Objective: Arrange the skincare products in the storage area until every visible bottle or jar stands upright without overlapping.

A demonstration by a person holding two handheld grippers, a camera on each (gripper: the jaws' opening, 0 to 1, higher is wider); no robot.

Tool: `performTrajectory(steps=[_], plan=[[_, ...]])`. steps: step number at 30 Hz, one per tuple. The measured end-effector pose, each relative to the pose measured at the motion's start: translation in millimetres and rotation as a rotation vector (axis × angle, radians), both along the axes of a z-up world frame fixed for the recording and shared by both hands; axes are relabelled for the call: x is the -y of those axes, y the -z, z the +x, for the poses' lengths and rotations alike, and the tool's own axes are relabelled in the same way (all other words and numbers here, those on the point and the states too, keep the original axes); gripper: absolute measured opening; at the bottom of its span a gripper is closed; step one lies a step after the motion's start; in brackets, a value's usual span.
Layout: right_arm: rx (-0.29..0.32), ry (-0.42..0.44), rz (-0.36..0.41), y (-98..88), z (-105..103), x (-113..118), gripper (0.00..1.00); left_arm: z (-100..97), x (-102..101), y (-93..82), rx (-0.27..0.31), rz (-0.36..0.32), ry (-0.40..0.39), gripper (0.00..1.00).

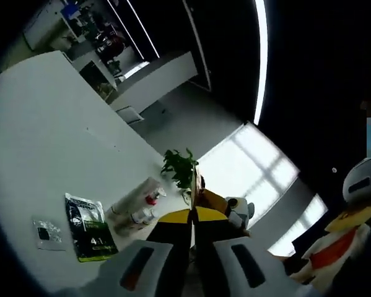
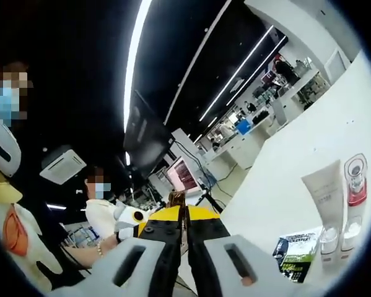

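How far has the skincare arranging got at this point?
Nothing looks done: the white tube and the red-capped bottle seem to lie on the white table, beside a dark sachet. Nothing is in hand: the left tongs and right tongs are shut, empty and held off the products. Standing everything upright remains.

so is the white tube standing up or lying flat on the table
Lying flat: the white tube rests lengthwise on the white table, beside the red-capped bottle.

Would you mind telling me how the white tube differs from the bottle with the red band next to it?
The white tube is flat, broad at one end and plain white; the bottle with the red band is slimmer, clear-topped and red-banded. Both have pale caps and sit side by side on the white table.
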State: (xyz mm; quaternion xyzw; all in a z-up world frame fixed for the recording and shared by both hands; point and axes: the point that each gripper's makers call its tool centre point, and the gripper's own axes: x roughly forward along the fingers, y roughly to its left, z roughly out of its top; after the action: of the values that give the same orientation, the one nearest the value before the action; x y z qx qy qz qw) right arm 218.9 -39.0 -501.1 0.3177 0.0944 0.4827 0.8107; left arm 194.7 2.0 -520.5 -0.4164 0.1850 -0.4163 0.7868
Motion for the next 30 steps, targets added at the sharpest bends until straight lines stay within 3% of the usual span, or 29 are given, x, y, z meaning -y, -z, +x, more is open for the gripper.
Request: performTrajectory(steps=[9,16,30], plan=[[-0.031,-0.022,0.012,1.3,-1.6,-1.4,0.01,-2.0,3.1,7.7,0.04,0.108,0.027,0.0],[-0.039,-0.029,0.019,1.7,-2.2,-2.4,0.01,-2.6,0.9,11.0,0.04,0.127,0.037,0.0],[-0.043,-0.05,0.001,4.1,-5.5,-4.7,0.01,0.6,-4.1,15.2,0.072,0.231,0.068,0.0]])
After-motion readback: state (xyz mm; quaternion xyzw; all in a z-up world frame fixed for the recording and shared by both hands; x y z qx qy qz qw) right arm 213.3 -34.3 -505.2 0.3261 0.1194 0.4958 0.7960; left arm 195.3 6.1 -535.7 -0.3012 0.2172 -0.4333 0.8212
